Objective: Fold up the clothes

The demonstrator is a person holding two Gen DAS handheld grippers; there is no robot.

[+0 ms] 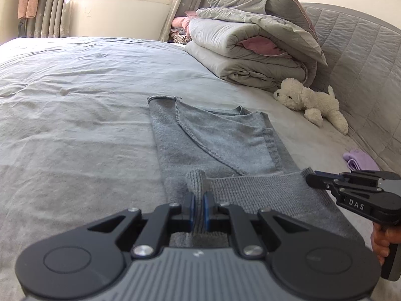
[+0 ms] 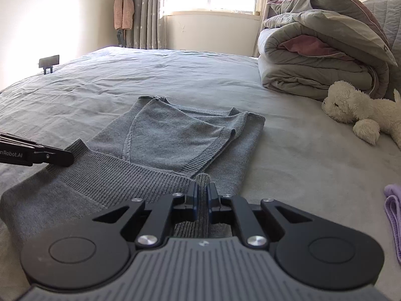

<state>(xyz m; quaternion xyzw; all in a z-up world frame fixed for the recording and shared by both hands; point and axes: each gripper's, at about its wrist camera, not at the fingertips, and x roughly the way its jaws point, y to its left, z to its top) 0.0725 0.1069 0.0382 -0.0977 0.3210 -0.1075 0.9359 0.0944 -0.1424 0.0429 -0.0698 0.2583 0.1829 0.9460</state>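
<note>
Both grippers, left (image 1: pixel 198 200) and right (image 2: pixel 203 192), are clamped on the hem (image 2: pixel 120 175); the sweater (image 1: pixel 200 138) is stretched lengthwise ahead.

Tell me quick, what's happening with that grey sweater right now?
Left gripper and right gripper both shut on the grey sweater, pinching its ribbed hem. Sleeves already folded in. White plush dog lies off to the side, not in the way.

The purple cloth (image 2: pixel 393 215) is running off the right edge in the right wrist view. The left hand-held gripper (image 1: pixel 198 195) is covering the sweater (image 1: pixel 213 140) hem's near corner. The toy dog (image 2: pixel 361 115) is being cropped at its hindquarters there too.
</note>
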